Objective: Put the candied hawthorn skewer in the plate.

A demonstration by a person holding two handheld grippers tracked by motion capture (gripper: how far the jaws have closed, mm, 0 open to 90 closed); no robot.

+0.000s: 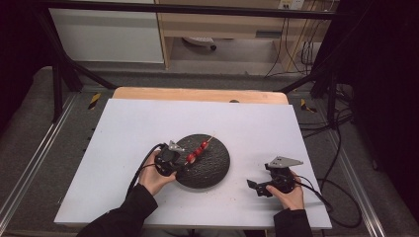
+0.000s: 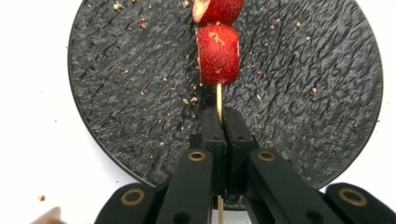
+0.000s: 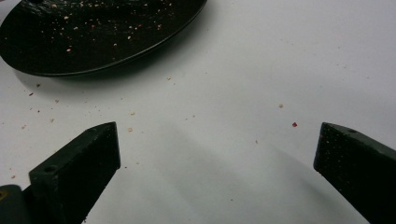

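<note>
A round black plate point(image 1: 210, 165) lies in the middle of the white table. Above it my left gripper point(image 1: 179, 165) is shut on the bare end of a thin wooden skewer point(image 2: 219, 100) strung with red fruit pieces point(image 1: 198, 150). In the left gripper view the jaws meet on the stick point(image 2: 223, 119) and the nearest red piece point(image 2: 218, 55) sits just beyond them over the plate point(image 2: 303, 93). My right gripper point(image 1: 253, 186) rests on the table right of the plate, jaws wide apart with nothing between them point(image 3: 217, 154); the plate's edge point(image 3: 116, 60) shows at upper left there.
Small red and tan crumbs are scattered on the plate and on the white table surface point(image 1: 148, 123) around it. A wooden strip point(image 1: 197, 94) runs along the table's far edge. Cables trail from both grippers toward the table's sides.
</note>
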